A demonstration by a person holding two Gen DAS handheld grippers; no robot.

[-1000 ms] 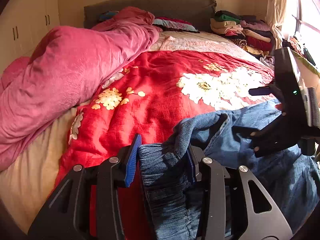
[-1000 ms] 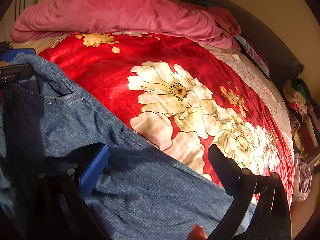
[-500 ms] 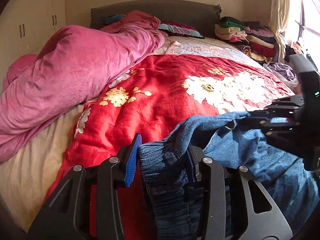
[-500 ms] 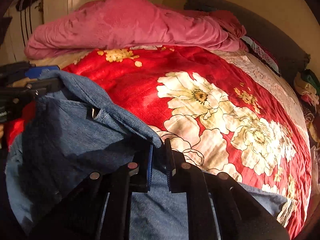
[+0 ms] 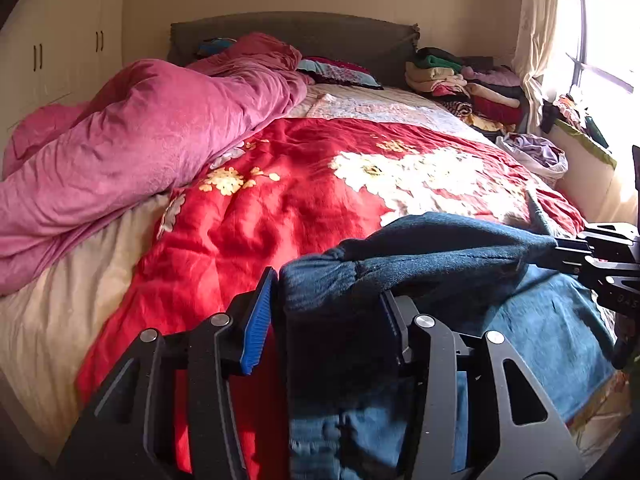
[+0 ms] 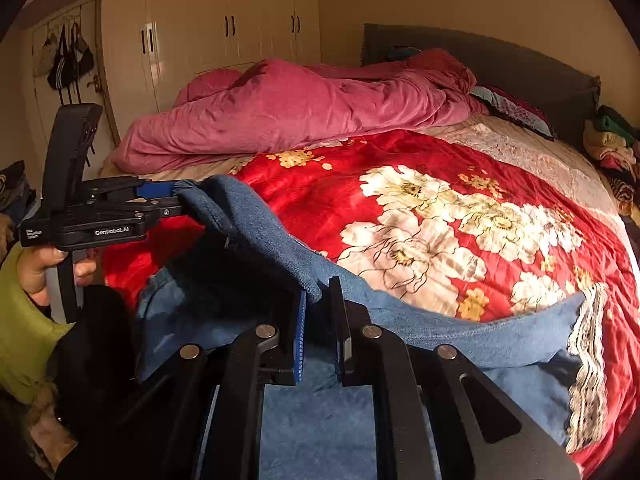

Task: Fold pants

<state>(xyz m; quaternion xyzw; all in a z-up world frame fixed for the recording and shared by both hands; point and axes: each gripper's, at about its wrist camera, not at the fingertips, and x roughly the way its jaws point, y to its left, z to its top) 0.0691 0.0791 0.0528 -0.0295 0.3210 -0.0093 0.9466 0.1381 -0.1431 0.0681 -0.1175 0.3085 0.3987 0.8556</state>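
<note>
In the left view, the left claw (image 5: 328,308) is pinched on a thick bunch of the pants (image 5: 440,248), which hang up over the near end of the bed (image 5: 260,216), and they look soft, floppy and a bit heavy, so the thick top edge is a good place to hold. In the right view, the right claw (image 6: 320,312) is squeezed tight on that same edge, and the red blanket (image 6: 320,184) ahead has lots of flat room, with the pink quilt (image 6: 300,108) far back.
</note>
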